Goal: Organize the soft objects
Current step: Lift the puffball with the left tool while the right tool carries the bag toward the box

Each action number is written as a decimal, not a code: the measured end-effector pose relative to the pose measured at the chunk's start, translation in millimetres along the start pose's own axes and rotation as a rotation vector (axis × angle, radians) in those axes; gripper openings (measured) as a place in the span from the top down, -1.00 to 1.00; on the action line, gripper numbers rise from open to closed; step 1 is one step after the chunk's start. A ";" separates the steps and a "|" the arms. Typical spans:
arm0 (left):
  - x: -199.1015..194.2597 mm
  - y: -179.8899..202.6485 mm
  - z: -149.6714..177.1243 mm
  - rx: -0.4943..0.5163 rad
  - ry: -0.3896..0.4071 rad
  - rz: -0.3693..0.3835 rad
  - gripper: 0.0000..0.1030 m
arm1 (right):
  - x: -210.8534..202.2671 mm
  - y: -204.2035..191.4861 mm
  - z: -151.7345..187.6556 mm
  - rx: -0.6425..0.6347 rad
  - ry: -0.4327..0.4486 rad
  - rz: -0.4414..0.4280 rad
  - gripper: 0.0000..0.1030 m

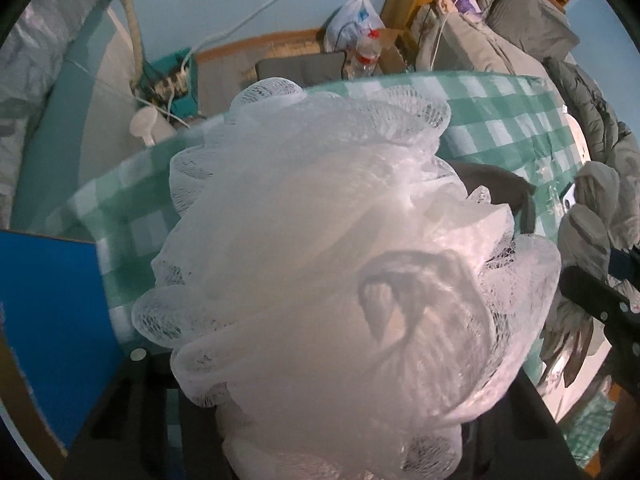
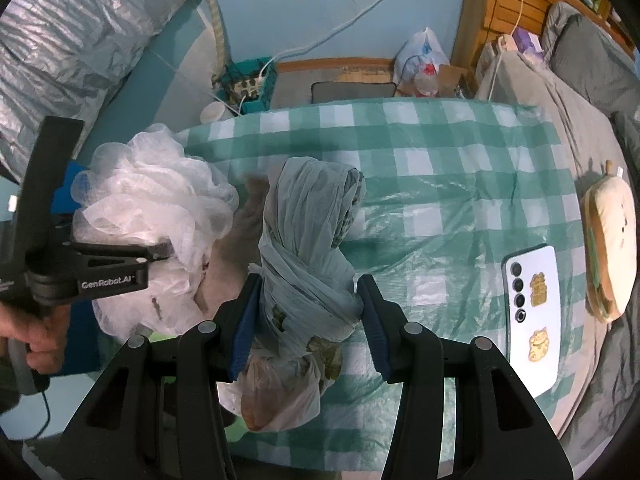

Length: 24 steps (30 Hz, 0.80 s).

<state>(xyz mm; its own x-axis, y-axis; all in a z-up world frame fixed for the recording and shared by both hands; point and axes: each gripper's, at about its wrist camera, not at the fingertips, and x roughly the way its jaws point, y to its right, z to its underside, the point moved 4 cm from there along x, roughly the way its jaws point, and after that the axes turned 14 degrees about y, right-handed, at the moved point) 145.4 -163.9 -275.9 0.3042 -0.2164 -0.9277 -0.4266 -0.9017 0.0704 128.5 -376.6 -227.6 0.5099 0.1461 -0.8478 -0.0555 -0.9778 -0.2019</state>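
1. Bedroom, blue walls; a table under a green-checked cloth [image 2: 440,168].
2. White mesh bath pouf [image 1: 320,264] clamped in the left gripper [image 2: 160,252], held above the table's left edge.
3. Knotted grey plastic bag [image 2: 308,248] sits between the right gripper [image 2: 308,320] fingers; blue pads [image 2: 245,320] touching both its sides.
4. Phone [image 2: 532,312] lies face-down at right, a plush toy [image 2: 612,248] just beside it.
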 end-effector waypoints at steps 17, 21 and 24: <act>-84.0 -19.5 1.0 -0.043 0.148 -0.048 -0.12 | -31.0 -28.9 -10.1 -0.065 0.031 -0.046 0.07; -99.1 -26.5 5.3 -0.062 0.162 -0.067 -0.12 | -36.8 -39.6 -15.8 -0.089 0.033 -0.069 0.07; -110.1 -36.0 11.1 -0.083 0.170 -0.085 -0.12 | -41.3 -49.4 -20.6 -0.118 0.038 -0.086 0.07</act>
<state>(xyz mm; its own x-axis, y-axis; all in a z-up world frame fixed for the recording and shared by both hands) 117.8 -103.4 -180.4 0.4789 -0.1916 -0.8567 -0.3233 -0.9458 0.0308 127.8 -337.4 -172.5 0.5403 0.2269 -0.8103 0.0899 -0.9730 -0.2125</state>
